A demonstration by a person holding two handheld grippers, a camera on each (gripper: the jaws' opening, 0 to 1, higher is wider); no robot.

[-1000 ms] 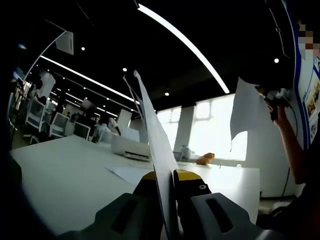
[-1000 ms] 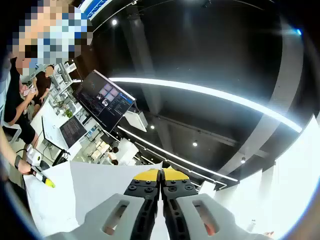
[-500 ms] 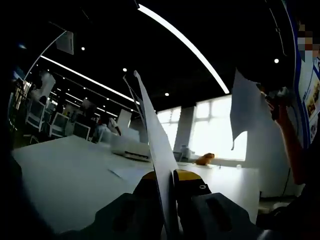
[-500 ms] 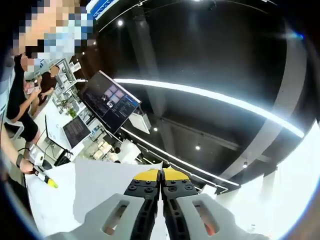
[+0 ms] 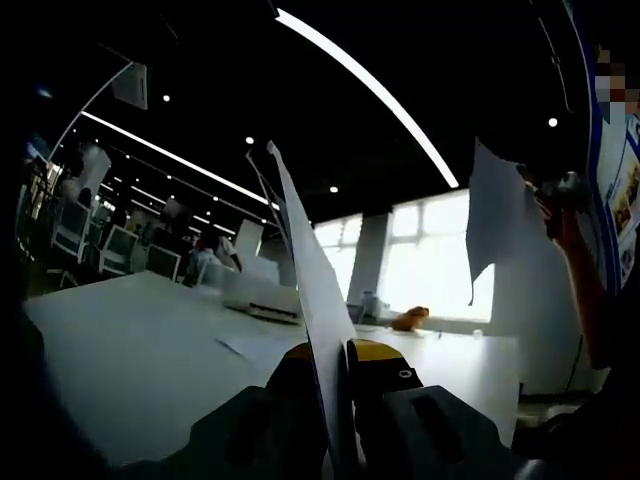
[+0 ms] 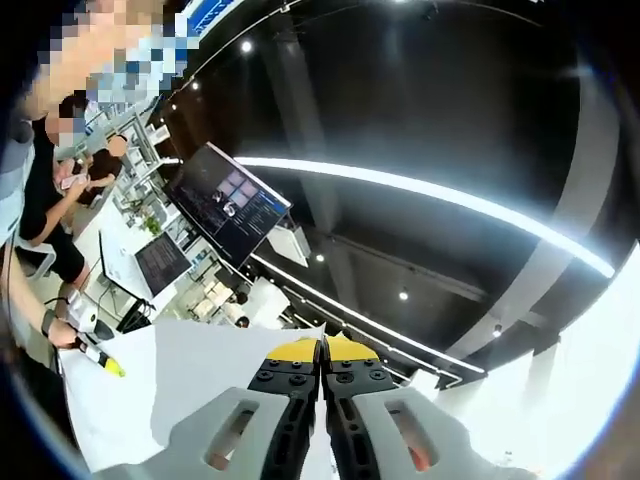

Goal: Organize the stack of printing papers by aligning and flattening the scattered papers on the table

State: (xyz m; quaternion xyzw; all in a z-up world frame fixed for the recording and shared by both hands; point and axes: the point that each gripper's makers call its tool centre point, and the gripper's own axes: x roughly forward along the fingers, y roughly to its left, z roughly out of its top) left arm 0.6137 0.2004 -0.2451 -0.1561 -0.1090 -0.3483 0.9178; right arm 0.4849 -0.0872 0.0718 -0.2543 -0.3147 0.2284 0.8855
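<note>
1. Left gripper view: the left gripper [image 5: 335,352] pinches the upright sheaf of papers [image 5: 305,285] edge-on above the white table [image 5: 130,350]. I'd keep both ends level and tap the lower edges square. A printer [image 5: 262,296] sits far off.
2. Right gripper view: the right gripper [image 6: 322,347], jaws clamped, holds the sheaf's other end by a white sheet [image 6: 180,375]. A hanging monitor [image 6: 228,201] and ceiling light strips [image 6: 420,195] lie beyond.

Colours and patterns:
- Left gripper [image 5: 338,352]: grey body, yellow-tipped jaws, lower centre of the left gripper view.
- Sheet of paper [image 5: 312,290] between those jaws: white, plain.
- Table [image 5: 130,340], left half of the frame: white.
- Second sheet [image 5: 495,225], right side: white.
- Small object [image 5: 410,319] at centre right on the table: orange-brown.
- Right gripper [image 6: 321,353]: grey, black and yellow jaw ends, lower centre of the right gripper view.
- Paper [image 6: 170,385], lower left: white.
- Ceiling [image 6: 420,90]: black, white light strips.
</note>
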